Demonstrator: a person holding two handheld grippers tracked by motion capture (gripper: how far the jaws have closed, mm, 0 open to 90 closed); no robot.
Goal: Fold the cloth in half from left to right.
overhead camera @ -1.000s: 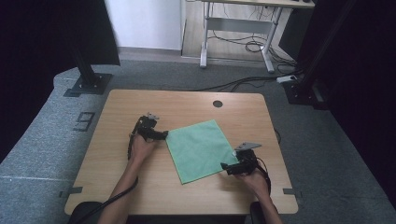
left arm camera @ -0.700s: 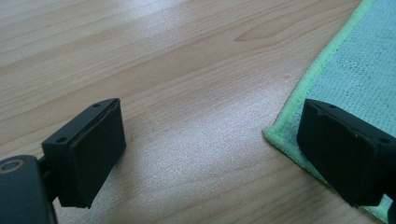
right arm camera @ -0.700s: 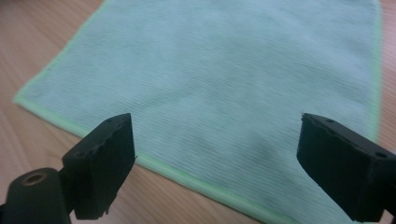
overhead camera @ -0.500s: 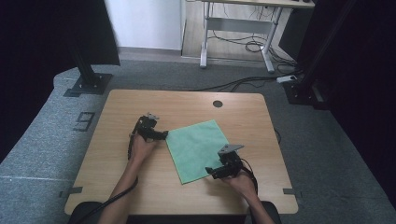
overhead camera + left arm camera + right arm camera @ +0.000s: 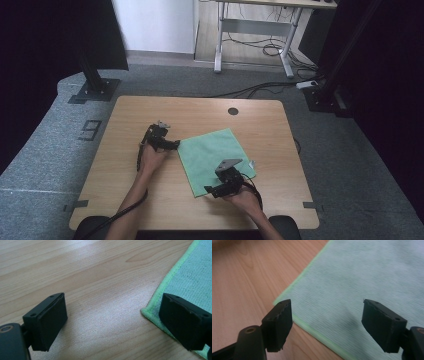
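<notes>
A grey "9" mark (image 5: 91, 130) lies on the floor beside the table (image 5: 150, 107).

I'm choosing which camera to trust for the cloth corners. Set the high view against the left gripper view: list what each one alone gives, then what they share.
High view alone: the whole green cloth spread flat on the wooden table, both forearms, the right gripper at the cloth's near corner with its jaws apart, plus the grey floor and a desk frame beyond.

Left gripper view alone: the left gripper close up, jaws wide apart, one on bare wood and the other over the cloth's lighter hemmed corner, and the wood grain.

Both: the cloth, the table, and the left gripper at the cloth's left corner.
</notes>
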